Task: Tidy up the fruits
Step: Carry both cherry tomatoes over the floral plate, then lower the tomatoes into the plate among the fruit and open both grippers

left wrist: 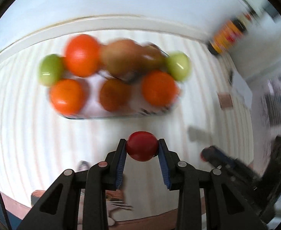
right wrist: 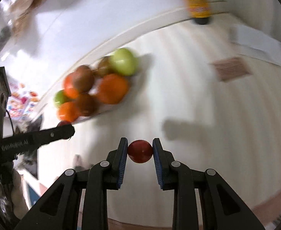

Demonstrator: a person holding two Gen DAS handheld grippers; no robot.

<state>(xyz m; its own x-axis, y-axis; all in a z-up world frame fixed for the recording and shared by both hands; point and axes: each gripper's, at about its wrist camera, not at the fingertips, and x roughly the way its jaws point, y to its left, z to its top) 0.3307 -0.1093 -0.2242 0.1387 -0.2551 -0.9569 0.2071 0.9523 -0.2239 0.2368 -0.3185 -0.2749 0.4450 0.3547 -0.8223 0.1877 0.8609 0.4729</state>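
Small red fruit [left wrist: 142, 148] clamped in left gripper [left wrist: 142, 149]; second red fruit [right wrist: 140, 151] pinched in right gripper [right wrist: 140, 151], both above striped surface [left wrist: 94, 134]. Clear tray [left wrist: 121, 116] of fruit lies ahead. Fruits judged light, smooth, round, slippery; best held across widest middle.

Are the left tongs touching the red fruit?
Touching. The left wrist view shows both blue pads of the left tongs pressed against the red fruit.
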